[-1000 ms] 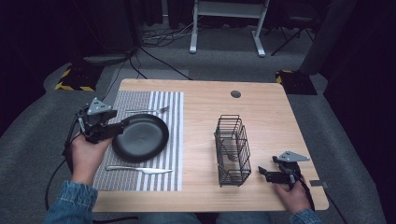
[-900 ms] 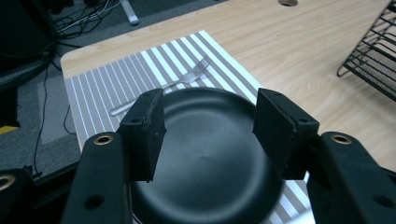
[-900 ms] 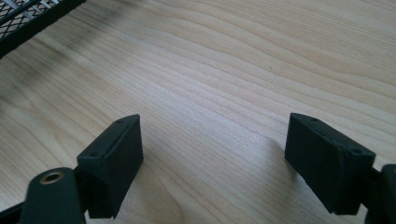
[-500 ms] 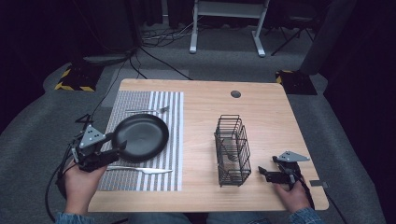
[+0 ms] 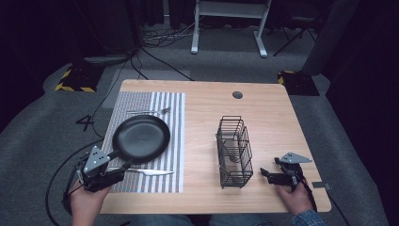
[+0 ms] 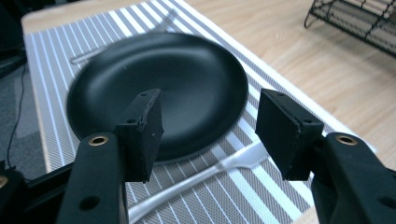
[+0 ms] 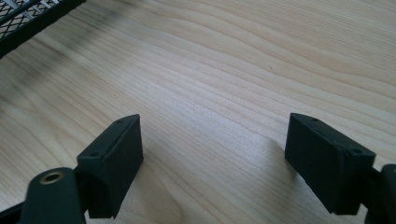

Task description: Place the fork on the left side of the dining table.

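While left gripper (image 5: 120, 170) jaws stand open, empty, over knife (image 5: 149, 172) at near-left tabletop edge | right gripper (image 5: 266, 175) jaws open, empty.

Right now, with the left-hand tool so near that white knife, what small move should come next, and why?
Probably lower the left gripper a little and close its jaws on the white knife. The jaws stand open with nothing between them, and the knife lies just below them on the striped mat, in front of the black plate.

A lab or recording studio: one wooden bench (image 5: 263, 113) on grey carpet (image 5: 61, 127), dark curtains around it, loose cables (image 5: 155, 40), hazard-striped tape (image 5: 73, 80) and a white stand's legs (image 5: 228, 28) behind.
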`<state>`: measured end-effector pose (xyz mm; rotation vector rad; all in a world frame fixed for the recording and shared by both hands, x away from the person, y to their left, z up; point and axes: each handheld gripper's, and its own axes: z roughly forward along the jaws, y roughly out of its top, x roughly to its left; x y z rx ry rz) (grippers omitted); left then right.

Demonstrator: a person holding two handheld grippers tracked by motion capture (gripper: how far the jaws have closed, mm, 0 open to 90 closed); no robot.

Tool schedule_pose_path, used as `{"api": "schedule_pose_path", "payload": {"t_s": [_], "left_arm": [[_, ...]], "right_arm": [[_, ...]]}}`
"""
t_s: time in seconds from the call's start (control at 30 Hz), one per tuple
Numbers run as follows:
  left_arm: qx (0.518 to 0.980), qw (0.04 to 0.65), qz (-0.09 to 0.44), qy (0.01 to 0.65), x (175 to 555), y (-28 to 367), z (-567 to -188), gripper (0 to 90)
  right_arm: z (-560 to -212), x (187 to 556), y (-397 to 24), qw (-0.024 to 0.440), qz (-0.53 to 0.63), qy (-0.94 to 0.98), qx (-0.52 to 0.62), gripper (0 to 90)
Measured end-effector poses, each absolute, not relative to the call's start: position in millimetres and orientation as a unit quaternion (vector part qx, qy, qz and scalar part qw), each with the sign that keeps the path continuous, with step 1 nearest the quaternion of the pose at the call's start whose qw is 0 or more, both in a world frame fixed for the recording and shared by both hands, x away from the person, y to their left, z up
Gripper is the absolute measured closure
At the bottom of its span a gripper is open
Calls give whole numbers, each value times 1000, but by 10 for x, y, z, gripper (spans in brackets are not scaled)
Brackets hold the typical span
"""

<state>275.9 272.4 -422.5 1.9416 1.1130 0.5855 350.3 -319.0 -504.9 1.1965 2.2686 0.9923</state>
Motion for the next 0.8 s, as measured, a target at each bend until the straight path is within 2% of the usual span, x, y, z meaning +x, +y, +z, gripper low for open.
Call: {"api": "schedule_pose_path", "payload": {"t_s": [0.23,0.37,0.8], "left_arm": [[781,384,221,441,2741,2729,-4440,397],[778,396,200,446,2705,2759,-4576,393],[816,346,148,438,2682,2723,-4835,373]], "right_arm": [[-5049,3503,-3190,195,354,809,427,192],[-5049,3502,-3190,195,354,809,427,192],[-5049,3501,-3191,195,354,809,426,192]]}}
